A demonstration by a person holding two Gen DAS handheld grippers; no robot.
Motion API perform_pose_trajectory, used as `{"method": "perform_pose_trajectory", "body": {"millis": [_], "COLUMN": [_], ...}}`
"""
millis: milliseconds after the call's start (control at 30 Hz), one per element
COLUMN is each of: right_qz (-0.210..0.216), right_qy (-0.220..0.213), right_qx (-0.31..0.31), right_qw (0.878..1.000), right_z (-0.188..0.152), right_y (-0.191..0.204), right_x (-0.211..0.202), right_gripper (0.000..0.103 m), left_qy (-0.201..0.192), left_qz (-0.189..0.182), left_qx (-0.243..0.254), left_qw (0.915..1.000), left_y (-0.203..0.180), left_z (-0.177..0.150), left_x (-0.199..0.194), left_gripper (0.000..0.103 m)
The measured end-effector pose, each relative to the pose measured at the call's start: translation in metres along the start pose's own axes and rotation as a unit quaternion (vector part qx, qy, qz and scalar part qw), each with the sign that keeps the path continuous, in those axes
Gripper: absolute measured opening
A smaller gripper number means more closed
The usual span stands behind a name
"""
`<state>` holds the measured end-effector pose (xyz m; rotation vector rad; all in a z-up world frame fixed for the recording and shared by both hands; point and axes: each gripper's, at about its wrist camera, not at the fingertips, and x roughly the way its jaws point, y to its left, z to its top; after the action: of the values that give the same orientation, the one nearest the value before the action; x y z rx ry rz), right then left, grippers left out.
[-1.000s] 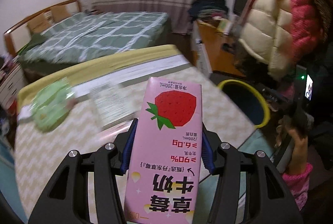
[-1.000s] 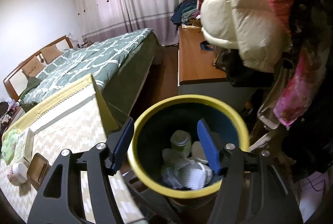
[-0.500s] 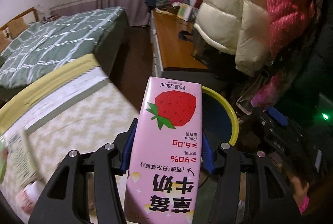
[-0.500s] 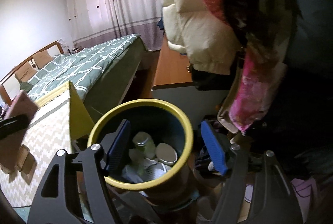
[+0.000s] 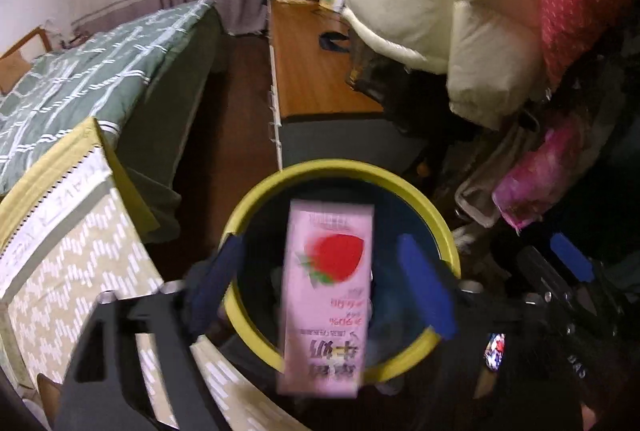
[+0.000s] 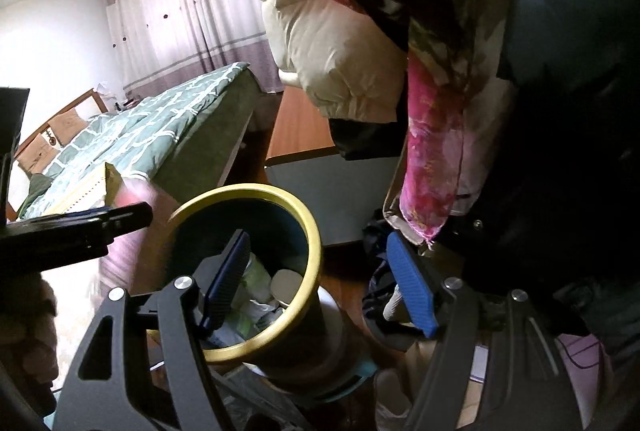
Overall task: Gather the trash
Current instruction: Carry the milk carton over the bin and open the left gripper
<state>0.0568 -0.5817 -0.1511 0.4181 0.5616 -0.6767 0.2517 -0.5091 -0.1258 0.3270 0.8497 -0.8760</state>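
your left hand-held gripper (image 5: 320,279) is opening with the pink milk carton (image 5: 326,295) loose between its jaws, long axis running away from you, directly over the yellow-rimmed bin (image 5: 440,231).

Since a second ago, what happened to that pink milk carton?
The left gripper swung from the table over to the bin, and its jaws are opening: the carton, clamped before, now sits loose between them, blurred, over the bin's mouth. The right gripper drifted a little beside the bin and stayed open and empty. The trash in the bin looks unchanged.
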Motion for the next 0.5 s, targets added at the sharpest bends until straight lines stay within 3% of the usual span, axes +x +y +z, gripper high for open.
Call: {"method": "perform_pose_trajectory", "body": {"millis": [233, 500], "right_qz": [0.009, 0.029], "right_qy": [0.003, 0.004], "right_qx": [-0.012, -0.038], "right_qw": [1.0, 0.999], "right_z": [-0.001, -0.007], "right_y": [0.013, 0.044], "right_x": [0.002, -0.006], "right_gripper": [0.067, 0.067], "left_qy": [-0.043, -0.107], "left_qz": [0.017, 0.063], "left_qx": [-0.021, -0.062], "left_qw": [0.9987, 0.9903], "left_y": [0.022, 0.073], "left_z": [-0.011, -0.05], "left_x": [-0.047, -0.138], "left_gripper": [0.085, 0.094]}}
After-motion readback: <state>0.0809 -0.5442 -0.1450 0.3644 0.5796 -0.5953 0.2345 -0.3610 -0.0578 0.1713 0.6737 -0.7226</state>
